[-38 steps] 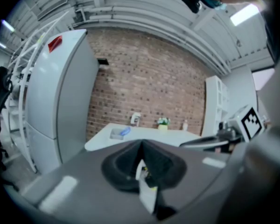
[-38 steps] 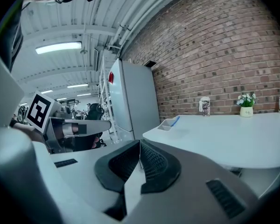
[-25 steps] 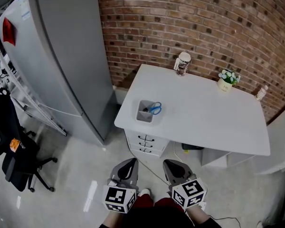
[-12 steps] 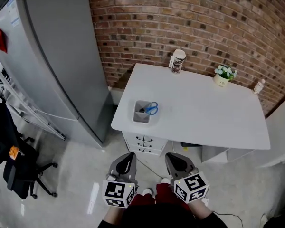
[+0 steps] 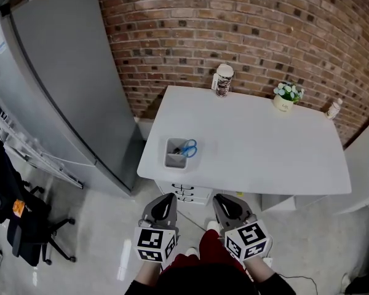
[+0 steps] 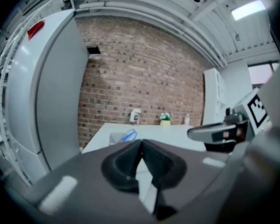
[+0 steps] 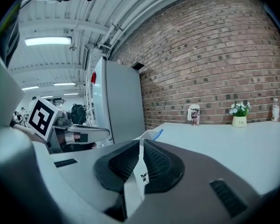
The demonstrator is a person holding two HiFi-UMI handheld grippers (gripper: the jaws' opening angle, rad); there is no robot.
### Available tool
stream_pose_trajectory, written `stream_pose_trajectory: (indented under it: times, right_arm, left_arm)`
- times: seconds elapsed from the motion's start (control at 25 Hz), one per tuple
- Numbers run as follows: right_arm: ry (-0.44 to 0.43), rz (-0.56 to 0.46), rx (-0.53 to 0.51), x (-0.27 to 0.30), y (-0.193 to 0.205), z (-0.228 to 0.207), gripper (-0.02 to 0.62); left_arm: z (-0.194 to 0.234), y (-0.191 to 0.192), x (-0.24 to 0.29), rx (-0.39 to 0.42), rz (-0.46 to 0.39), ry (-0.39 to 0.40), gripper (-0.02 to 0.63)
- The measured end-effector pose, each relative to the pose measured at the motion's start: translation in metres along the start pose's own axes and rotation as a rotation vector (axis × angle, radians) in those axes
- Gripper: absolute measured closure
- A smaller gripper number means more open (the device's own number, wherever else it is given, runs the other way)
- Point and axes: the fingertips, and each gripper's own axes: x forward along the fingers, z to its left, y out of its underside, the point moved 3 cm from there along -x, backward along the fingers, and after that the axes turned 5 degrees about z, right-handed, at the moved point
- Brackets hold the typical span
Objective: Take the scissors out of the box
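A small grey box (image 5: pixel 174 155) stands near the front left corner of the white table (image 5: pixel 264 146), with blue-handled scissors (image 5: pixel 187 147) sticking out of it. My left gripper (image 5: pixel 167 198) and right gripper (image 5: pixel 220 199) hang side by side over the floor, short of the table's front edge, both shut and empty. In the left gripper view the shut jaws (image 6: pixel 141 143) point at the box (image 6: pixel 116 137) and scissors (image 6: pixel 129 135) far ahead. From the right gripper (image 7: pixel 141 143), the scissors (image 7: pixel 157 133) show just above its jaws.
A tall grey fridge (image 5: pixel 55 85) stands left of the table against a brick wall (image 5: pixel 264 29). At the table's back edge are a patterned cup (image 5: pixel 222 80), a small flower pot (image 5: pixel 285 97) and a little bottle (image 5: pixel 334 108). Drawers (image 5: pixel 184 192) sit under the table. An office chair (image 5: pixel 24 226) is far left.
Both grippers have moved forward together, so the table's front edge and the box now lie closer to them. Both stay shut.
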Motion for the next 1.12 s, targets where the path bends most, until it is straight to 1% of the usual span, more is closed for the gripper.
stream_pose_trajectory:
  times: [0.08,0.2,0.4,0.8,0.96,1.12]
  right_arm:
    - [-0.002,-0.001,0.001,0.005,-0.003,-0.008,0.586]
    - [-0.007,-0.001,-0.002,0.013,-0.007,-0.021,0.586]
    - [-0.024,0.009,-0.007,0.028,-0.012,-0.043,0.586]
    - [-0.056,0.050,-0.002,0.058,-0.016,-0.086,0.586]
    - [-0.072,0.072,0.006,0.068,-0.014,-0.099,0.586]
    - [-0.089,0.094,0.008,0.077,-0.010,-0.109,0.586]
  left_arm:
    - [0.000,-0.001,0.012,-0.002,0.009,-0.001,0.598]
    - [0.000,-0.002,0.030,-0.010,0.022,-0.006,0.577]
    - [0.002,-0.005,0.061,0.024,0.057,-0.033,0.537]
    - [0.009,-0.003,0.123,0.038,0.147,-0.090,0.484]
    - [0.009,-0.001,0.145,0.051,0.183,-0.102,0.474]
    - [0.009,0.001,0.163,0.078,0.213,-0.132,0.459]
